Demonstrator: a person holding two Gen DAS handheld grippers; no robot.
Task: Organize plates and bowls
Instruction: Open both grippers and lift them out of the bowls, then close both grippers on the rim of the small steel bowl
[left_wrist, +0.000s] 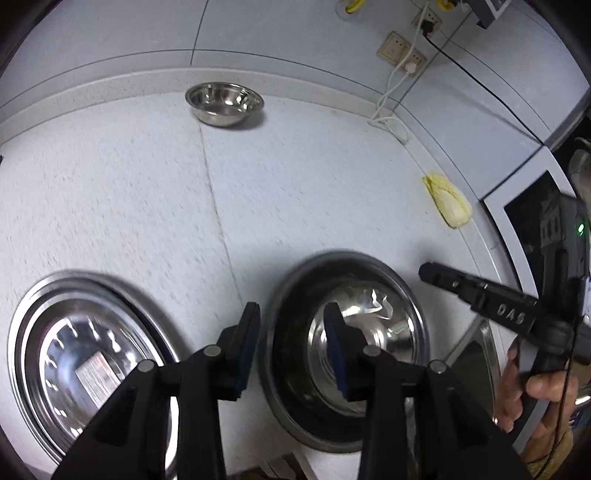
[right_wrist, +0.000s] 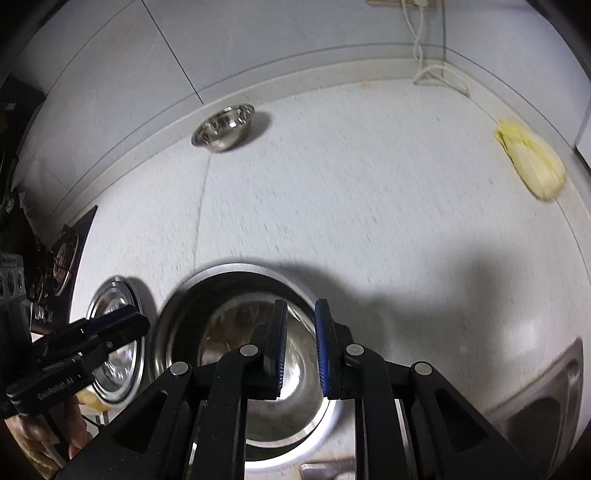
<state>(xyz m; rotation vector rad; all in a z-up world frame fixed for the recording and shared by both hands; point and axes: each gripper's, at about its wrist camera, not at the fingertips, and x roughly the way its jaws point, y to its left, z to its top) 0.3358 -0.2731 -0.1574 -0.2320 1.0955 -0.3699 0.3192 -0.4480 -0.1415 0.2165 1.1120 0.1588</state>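
A large steel bowl (left_wrist: 369, 332) (right_wrist: 236, 332) sits on the white counter near the front. A steel plate (left_wrist: 85, 354) (right_wrist: 114, 343) lies to its left. A small steel bowl (left_wrist: 224, 104) (right_wrist: 223, 127) stands far back by the wall. My left gripper (left_wrist: 291, 325) is open, its fingers astride the large bowl's left rim. My right gripper (right_wrist: 301, 328) is open with a narrow gap, just above the large bowl's right side; nothing is held. It also shows in the left wrist view (left_wrist: 480, 291).
A pale yellow cabbage piece (left_wrist: 448, 201) (right_wrist: 530, 162) lies at the right by the wall. White cables (left_wrist: 388, 110) trail from wall sockets. A steel sink edge (right_wrist: 546, 391) is at the front right. A black cooktop (left_wrist: 535, 206) is to the right.
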